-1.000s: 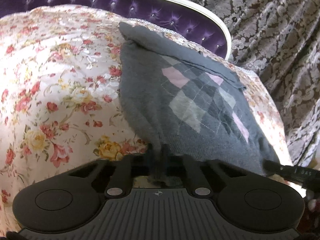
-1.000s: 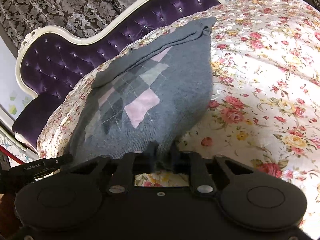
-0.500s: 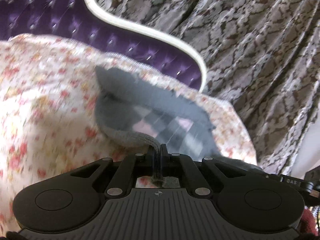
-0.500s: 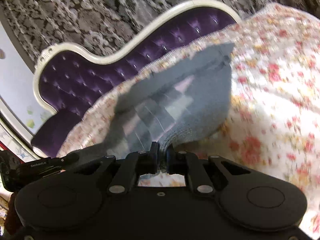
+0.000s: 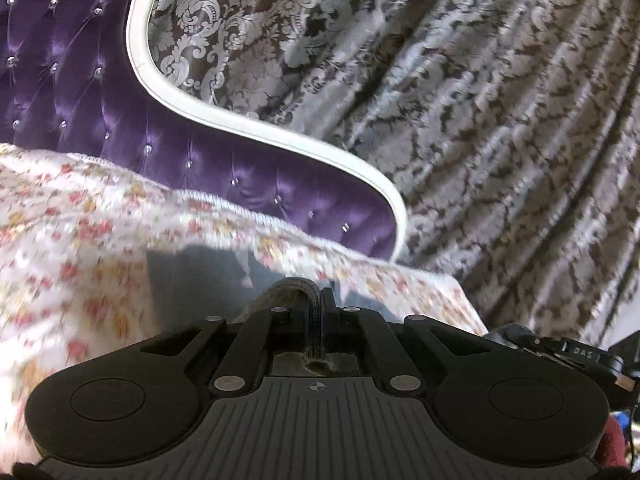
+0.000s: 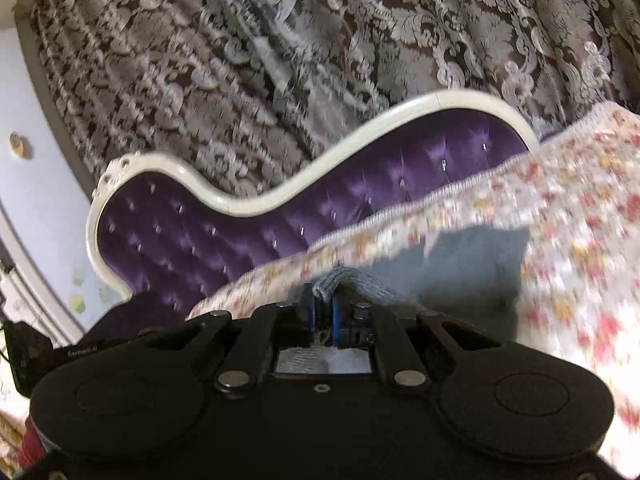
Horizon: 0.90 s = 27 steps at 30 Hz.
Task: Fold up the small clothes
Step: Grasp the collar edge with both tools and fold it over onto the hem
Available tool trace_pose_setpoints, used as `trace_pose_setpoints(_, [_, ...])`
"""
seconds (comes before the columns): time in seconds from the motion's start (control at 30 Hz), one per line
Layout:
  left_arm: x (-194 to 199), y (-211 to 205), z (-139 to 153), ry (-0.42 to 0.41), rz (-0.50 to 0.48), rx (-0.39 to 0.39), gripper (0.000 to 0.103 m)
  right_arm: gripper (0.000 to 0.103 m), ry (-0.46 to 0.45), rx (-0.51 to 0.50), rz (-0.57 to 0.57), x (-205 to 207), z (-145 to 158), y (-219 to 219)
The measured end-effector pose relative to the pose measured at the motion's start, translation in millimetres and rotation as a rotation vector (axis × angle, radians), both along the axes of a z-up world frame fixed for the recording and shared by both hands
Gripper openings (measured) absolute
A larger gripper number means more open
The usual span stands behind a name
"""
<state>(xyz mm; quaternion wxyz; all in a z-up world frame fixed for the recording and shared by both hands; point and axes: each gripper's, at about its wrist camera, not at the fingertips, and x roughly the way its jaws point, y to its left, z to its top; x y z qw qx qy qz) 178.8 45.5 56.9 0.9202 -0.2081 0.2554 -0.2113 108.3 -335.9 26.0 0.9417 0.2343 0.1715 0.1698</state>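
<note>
A small grey knitted sweater (image 5: 192,280) lies on the flowered bedspread (image 5: 80,240), only a plain grey patch of it showing past my fingers. My left gripper (image 5: 316,308) is shut on a ribbed edge of the sweater, which arches up over the fingertips. In the right wrist view the same grey sweater (image 6: 460,264) spreads ahead and to the right, and my right gripper (image 6: 324,300) is shut on another bunched edge of it. The argyle pattern is hidden. Both views are blurred by motion.
A purple tufted headboard with a white frame (image 5: 240,124) (image 6: 280,200) rises behind the bed. Grey damask curtains (image 5: 480,120) (image 6: 320,60) hang beyond it. The other gripper's black body (image 5: 560,348) shows at the right edge, and at the left edge (image 6: 48,352) of the right view.
Both grippers have risen and moved toward the headboard with the sweater's edge held. The argyle front is now out of sight and only a small grey patch shows.
</note>
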Motion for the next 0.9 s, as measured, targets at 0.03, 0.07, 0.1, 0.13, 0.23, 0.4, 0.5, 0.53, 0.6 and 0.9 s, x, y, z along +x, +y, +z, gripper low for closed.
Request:
trace_pose_setpoints(0.03, [12, -1, -1, 0.0, 0.01, 0.0, 0.004, 0.014, -0.003, 0.004, -0.008, 11, 1, -2])
trace_pose_setpoints(0.07, [26, -3, -2, 0.002, 0.017, 0.005, 0.004, 0.014, -0.006, 0.008, -0.021, 25, 2, -5])
trace_pose_setpoints(0.1, [39, -5, -5, 0.009, 0.034, 0.005, 0.004, 0.014, -0.006, 0.013, -0.033, 40, 2, -8])
trace_pose_setpoints(0.13, [50, -5, -8, 0.015, 0.038, 0.007, 0.004, 0.014, -0.002, 0.015, -0.04, 55, 1, -9])
trace_pose_setpoints(0.23, [85, -11, -21, 0.034, 0.068, 0.024, 0.004, 0.014, 0.012, 0.012, -0.069, 94, -5, -15])
trace_pose_setpoints(0.4, [138, -16, -54, 0.105, 0.104, 0.051, 0.004, 0.014, 0.068, 0.0, -0.106, 155, -27, -19])
trace_pose_setpoints(0.5, [161, -20, -75, 0.142, 0.12, 0.081, 0.004, 0.014, 0.114, -0.023, -0.124, 188, -46, -18])
trace_pose_setpoints(0.53, [168, -21, -81, 0.152, 0.124, 0.091, 0.004, 0.014, 0.132, -0.028, -0.129, 198, -53, -19])
trace_pose_setpoints(0.6, [179, -24, -93, 0.173, 0.135, 0.113, 0.004, 0.014, 0.167, -0.037, -0.142, 215, -66, -18])
trace_pose_setpoints(0.9, [217, -27, -121, 0.242, 0.169, 0.15, 0.009, 0.013, 0.266, -0.079, -0.19, 256, -99, -23])
